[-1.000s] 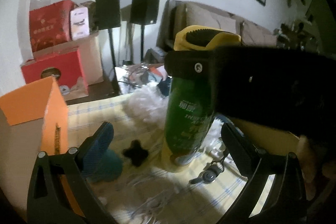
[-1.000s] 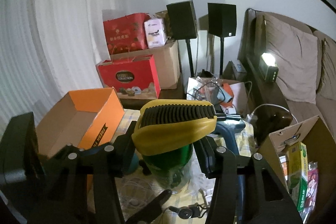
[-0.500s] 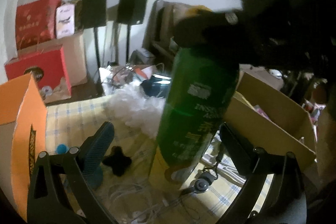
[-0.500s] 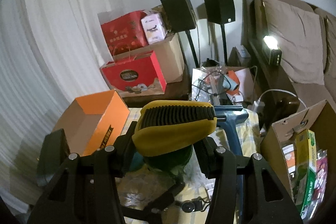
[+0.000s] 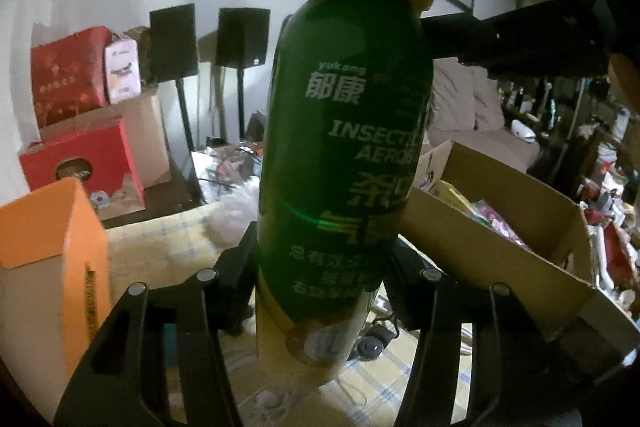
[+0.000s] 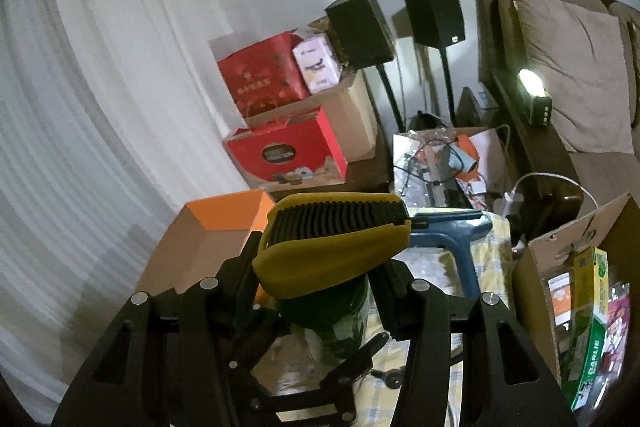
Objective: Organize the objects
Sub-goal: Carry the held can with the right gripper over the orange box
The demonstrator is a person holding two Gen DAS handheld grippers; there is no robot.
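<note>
The green insecticide can (image 5: 344, 163) stands almost upright in the air above the yellow checked cloth (image 5: 176, 243), between your two grippers. Its body is smooth painted metal, so it is stiff but slippery, and I judge it moderately heavy if it is full. The yellow cap (image 6: 336, 251) is plastic with a ribbed top, and it may come off, so the body is the safer place to hold.

Your right gripper (image 6: 320, 291) is closed on the neck just under the cap, with both fingers pressing the sides. Your left gripper (image 5: 320, 283) has its fingers against the lower part of the can on both sides; it seems to be closed on it, although the contact of the pads is partly hidden.

To your left stands the orange box (image 5: 52, 239), open at the top. To your right the brown cardboard box (image 5: 500, 251) already holds some packets. A blue tool (image 6: 456, 231) lies on the cloth behind the can. Keep the can upright and do not squeeze the cap.
</note>
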